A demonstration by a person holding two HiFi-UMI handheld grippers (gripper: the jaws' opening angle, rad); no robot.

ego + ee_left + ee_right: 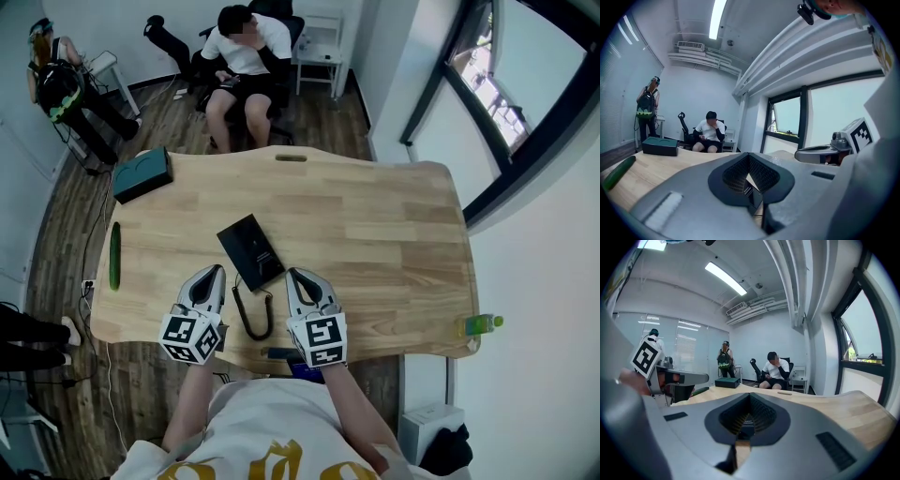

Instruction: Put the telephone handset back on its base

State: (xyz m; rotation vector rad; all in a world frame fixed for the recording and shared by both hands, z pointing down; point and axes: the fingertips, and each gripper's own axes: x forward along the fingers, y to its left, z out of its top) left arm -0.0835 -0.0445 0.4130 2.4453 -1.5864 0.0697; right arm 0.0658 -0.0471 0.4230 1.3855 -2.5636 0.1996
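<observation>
The table (394, 244) carries the phone (251, 251) left of centre, a flat black slab set at a slant. From the head view I cannot tell the handset apart from the base, nor whether it sits in its cradle. Both grippers hang over the near edge. The left gripper (217, 272) is just near-left of the phone and the right gripper (294, 275) just near-right. Each has its jaws clenched together on nothing. The cord (246, 323) loops toward the near edge between them.

With neither gripper holding anything, the work is probably either not begun or already done. If the handset is loose, the next move calls for one gripper to release its jaws, take the handset across its narrow width and lay it square on the base, minding the cord.

A seated person (246, 56) is well beyond the far edge. A green box (142, 174) lies at the far left, a cucumber (114, 255) along the left edge and a bottle (480, 325) at the near right corner. All are well apart from the phone, so nothing stands in the way.
</observation>
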